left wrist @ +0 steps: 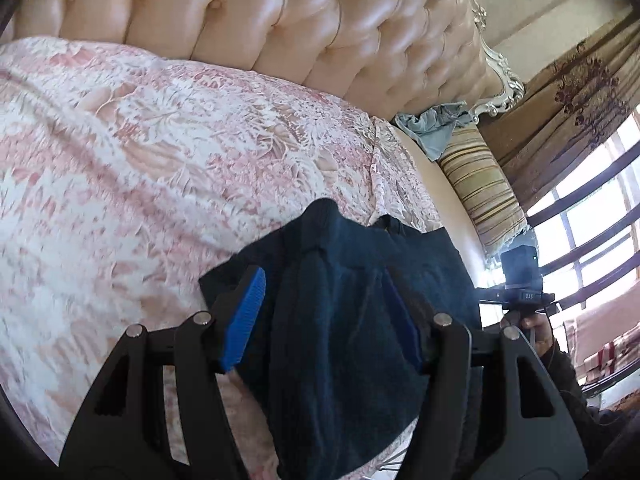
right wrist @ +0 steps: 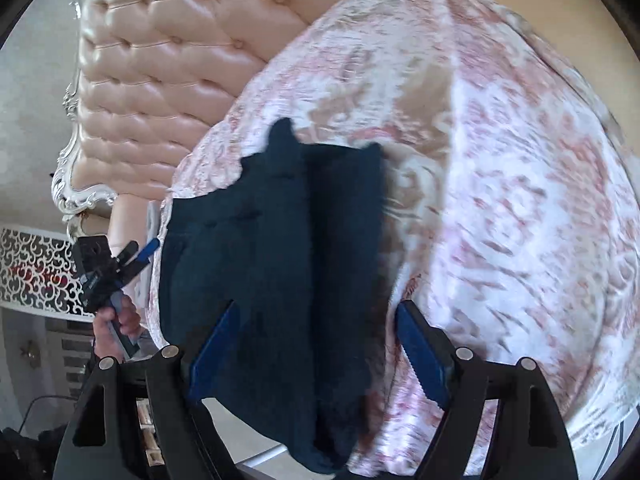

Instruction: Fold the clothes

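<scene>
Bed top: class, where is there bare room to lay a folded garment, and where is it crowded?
Free: the floral bedspread between the tufted headboard and the dark blue garment. Crowded: the near edge, where the garment lies between the fingers of both tools, and the corner by the striped pillow and light blue cloth.

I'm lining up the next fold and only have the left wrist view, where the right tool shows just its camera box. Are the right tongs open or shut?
Observer: Open. In the right wrist view the right tongs stand wide apart, and the dark blue garment lies between the fingers, unclamped.
Operator: What stands beyond the bed on my left side?
Observer: A white lattice screen with a scroll pattern, below the silver-trimmed end of the headboard.
</scene>
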Motion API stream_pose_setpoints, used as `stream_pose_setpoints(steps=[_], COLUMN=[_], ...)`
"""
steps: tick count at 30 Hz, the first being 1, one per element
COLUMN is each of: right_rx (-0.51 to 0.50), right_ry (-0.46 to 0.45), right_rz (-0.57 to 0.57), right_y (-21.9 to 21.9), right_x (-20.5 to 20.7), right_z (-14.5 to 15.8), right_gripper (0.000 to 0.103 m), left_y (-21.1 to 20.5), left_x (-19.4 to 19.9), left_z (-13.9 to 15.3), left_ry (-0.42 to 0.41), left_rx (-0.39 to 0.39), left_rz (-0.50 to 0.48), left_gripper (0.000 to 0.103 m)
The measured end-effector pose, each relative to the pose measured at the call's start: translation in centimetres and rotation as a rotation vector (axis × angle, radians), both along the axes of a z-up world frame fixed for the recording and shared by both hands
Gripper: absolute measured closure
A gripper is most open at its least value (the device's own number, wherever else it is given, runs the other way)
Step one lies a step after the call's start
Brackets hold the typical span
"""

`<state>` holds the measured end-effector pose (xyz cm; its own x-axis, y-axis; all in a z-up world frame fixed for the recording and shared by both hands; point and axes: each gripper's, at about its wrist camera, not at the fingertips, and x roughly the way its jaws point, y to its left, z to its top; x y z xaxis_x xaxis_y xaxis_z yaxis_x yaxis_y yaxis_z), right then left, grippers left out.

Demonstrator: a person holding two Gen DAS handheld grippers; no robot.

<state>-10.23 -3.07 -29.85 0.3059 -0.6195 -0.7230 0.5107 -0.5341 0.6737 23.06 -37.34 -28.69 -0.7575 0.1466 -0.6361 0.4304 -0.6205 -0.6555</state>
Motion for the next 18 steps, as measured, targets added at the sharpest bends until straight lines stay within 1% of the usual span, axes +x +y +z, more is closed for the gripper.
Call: stream_pose_setpoints(steps=[1,4,5,8,9,11,12,16,17,18], right_rx=[-0.001,0.060,0.066,-0.007,-0.009,0.036,0.035,-0.007,-0.010,0.011], right_ry=[0.007,0.049,0.052,-0.021,-0.020,0.008,0.004,-0.056,-0.039,-0.011], right_rz=[0.019,0.042,0.046,0.052,0.072,0.108,0.109,0.077,0.096,0.112], right_y=[-0.6,-2.0,-2.2,-2.6,-3.0,-4.1,-4.2,-4.6,-5.0,-5.5], right_x=[0.2,0.5,0.5,0.6,0.8,1.0,1.0,0.8,1.1,1.3], right_z=[0.2,-0.1,-0.2,-0.3,-0.4,-1.1,-1.3,-0.9,-0.8,-0.8], right_gripper=[0.022,0.022,0.022,0.022,0.022,0.022,0.020,0.020,0.020,0.024], left_y=[0.0,-0.1,-0.2,-0.4,-0.4,-0.4,-0.4,-0.4,-0.5,-0.5], left_x=[0.3,1.4,1.8,2.5,2.7,3.0,3.1,4.4,4.6,4.8], left_z=[-0.1,-0.4,-0.5,-1.1,-1.1,-1.3,-1.4,-1.5,-1.8,-2.0], left_ry=[0.000,0.001,0.005,0.008,0.010,0.013,0.015,0.054,0.057,0.061], left_rx=[0.003,0.013,0.019,0.042,0.046,0.054,0.058,0.084,0.097,0.112], left_rz=[0.008,0.034,0.041,0.055,0.056,0.057,0.058,0.078,0.080,0.081], left_gripper=[0.039,0.039,0.039,0.039,0.039,0.039,0.039,0.039,0.039,0.039])
